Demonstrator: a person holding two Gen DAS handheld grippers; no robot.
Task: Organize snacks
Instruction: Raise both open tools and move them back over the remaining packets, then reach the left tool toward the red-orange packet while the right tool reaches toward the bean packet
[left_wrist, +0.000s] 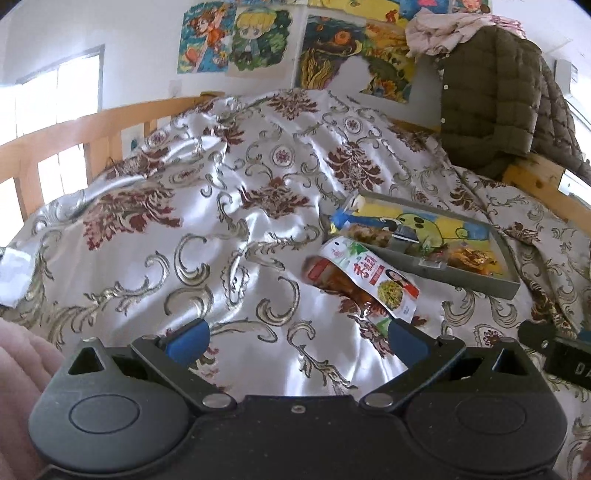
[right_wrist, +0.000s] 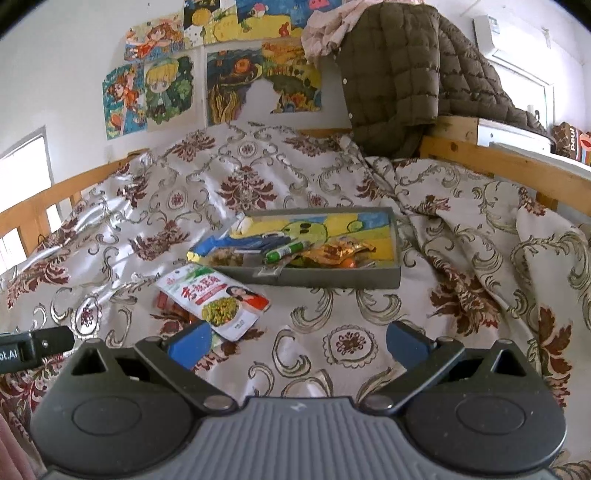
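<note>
- The left gripper (left_wrist: 297, 341) hangs low over the bedspread (left_wrist: 229, 206), its blue-padded fingers (left_wrist: 188, 341) spread wide and released, with nothing between them.
- The right gripper (right_wrist: 295, 341) is likewise released, its fingers (right_wrist: 406, 343) splayed apart over bare patterned cloth and holding nothing.
- A white-and-green snack packet (right_wrist: 216, 297) lies flat on the bedspread (right_wrist: 332, 325), just beyond the right gripper's left finger and near the left gripper's right finger.
- A red packet (left_wrist: 332, 277) lies under the white-and-green one (left_wrist: 369, 277), partly hidden by it.
- A shallow grey tray (right_wrist: 332, 278) sits on the bed just beyond the two packets, to their right; its floor bears a yellow and green cartoon picture.
- Inside the tray lie a blue packet (right_wrist: 236, 242) at the left end, a green marker-like stick (right_wrist: 290, 251) in the middle, and orange-gold wrappers (right_wrist: 332, 253) toward the right.
- A brown quilted jacket (right_wrist: 399, 81) hangs over the wooden bed frame (right_wrist: 498, 162) at the far right.
- Colourful drawings (right_wrist: 159, 92) are fixed on the far wall.
</note>
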